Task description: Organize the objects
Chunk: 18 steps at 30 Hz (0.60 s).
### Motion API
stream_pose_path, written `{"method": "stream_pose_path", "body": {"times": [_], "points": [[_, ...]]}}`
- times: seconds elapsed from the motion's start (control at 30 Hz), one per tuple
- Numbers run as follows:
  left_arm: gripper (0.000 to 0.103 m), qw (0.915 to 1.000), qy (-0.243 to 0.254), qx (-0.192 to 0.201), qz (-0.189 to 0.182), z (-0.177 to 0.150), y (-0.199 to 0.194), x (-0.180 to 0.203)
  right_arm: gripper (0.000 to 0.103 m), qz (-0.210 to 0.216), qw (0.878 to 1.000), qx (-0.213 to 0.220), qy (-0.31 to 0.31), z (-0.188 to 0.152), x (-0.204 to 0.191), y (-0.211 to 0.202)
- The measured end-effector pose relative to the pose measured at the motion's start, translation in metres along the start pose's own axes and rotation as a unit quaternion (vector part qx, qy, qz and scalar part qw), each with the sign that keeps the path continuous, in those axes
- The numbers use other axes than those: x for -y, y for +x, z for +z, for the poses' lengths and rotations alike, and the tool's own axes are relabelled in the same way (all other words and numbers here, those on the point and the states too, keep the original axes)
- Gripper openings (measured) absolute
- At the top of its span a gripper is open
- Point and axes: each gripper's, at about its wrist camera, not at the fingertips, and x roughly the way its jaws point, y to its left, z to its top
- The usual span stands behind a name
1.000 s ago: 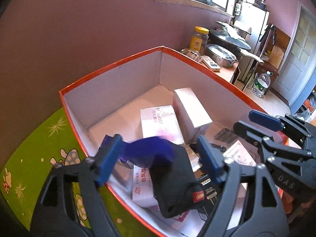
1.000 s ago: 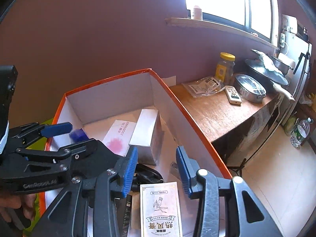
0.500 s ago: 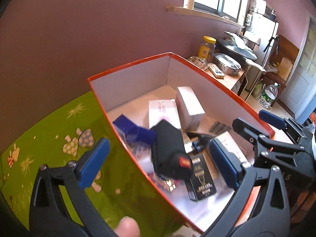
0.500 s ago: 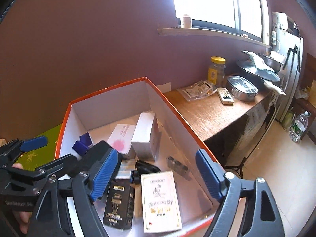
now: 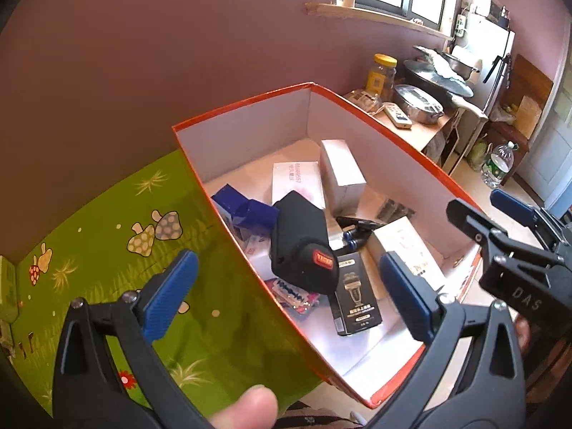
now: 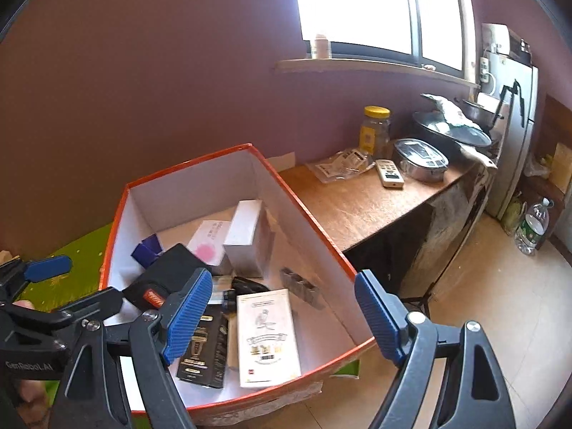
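An orange-rimmed white box (image 5: 393, 132) holds several items. Among them are a black pouch (image 5: 300, 239) with a red tag, a black shaver carton (image 5: 354, 293), a cream packet (image 5: 404, 246), an upright white carton (image 5: 339, 171) and a blue piece (image 5: 246, 211). My left gripper (image 5: 287, 296) hovers open above the box's near-left wall, holding nothing. My right gripper (image 6: 284, 316) is open over the near end, above the cream packet (image 6: 268, 336) and shaver carton (image 6: 203, 350). The pouch (image 6: 168, 271) lies loose inside. Each gripper appears at the edge of the other's view.
The box sits on a green mushroom-print cloth (image 5: 107, 236). To its right, a wooden counter (image 6: 357, 200) carries a yellow-lidded jar (image 6: 375, 128), a remote (image 6: 389, 173) and a steel pan (image 6: 422, 159). A fridge and a water bottle (image 6: 532, 225) stand beyond. A thumb (image 5: 246, 411) shows below.
My left gripper let go of the black pouch, which now lies in the box. Both sets of jaws opened wide, and both grippers drew back and up from the box.
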Motion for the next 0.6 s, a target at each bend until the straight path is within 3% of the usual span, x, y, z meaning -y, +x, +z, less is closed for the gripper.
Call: {"method": "stream_pose_path", "body": {"times": [0.6], "points": [[0.103,0.9996,0.013,-0.026,0.004,0.004,0.026,0.007,0.083,-0.002,1.000,-0.017,0.009,-0.004,0.007,0.015]]}}
